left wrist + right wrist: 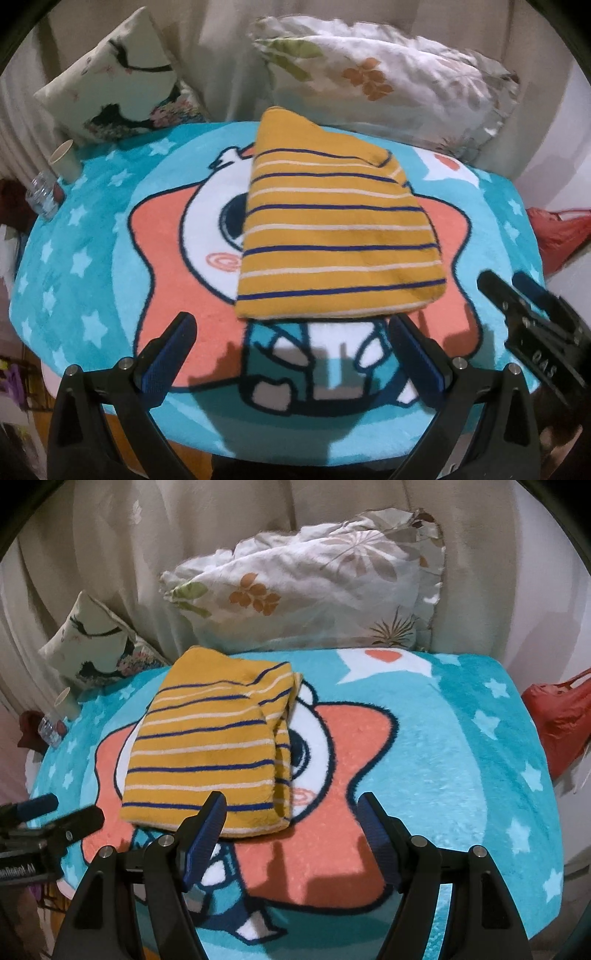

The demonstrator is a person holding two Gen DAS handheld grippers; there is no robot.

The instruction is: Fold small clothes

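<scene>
Both tools are spread and hold nothing: left gripper (291, 332) before the folded striped garment (336, 236), right gripper (291, 812) beside it. Garment lies on the cartoon blanket (88, 236). Paper cup (65, 160) and glass jar (43, 197), contents unclear, stand at the blanket's edge.

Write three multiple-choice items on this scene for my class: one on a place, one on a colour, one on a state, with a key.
1. Where does the garment lie?
A. on the blanket
B. on a pillow
C. in a gripper

2. What is the garment's main colour?
A. red
B. mustard yellow
C. green

3. How is the left gripper?
A. shut on the garment
B. shut on nothing
C. open

Key:
1 A, it rests flat on the cartoon print.
2 B, yellow with blue and white stripes.
3 C, its fingers stand apart, short of the hem.
</scene>
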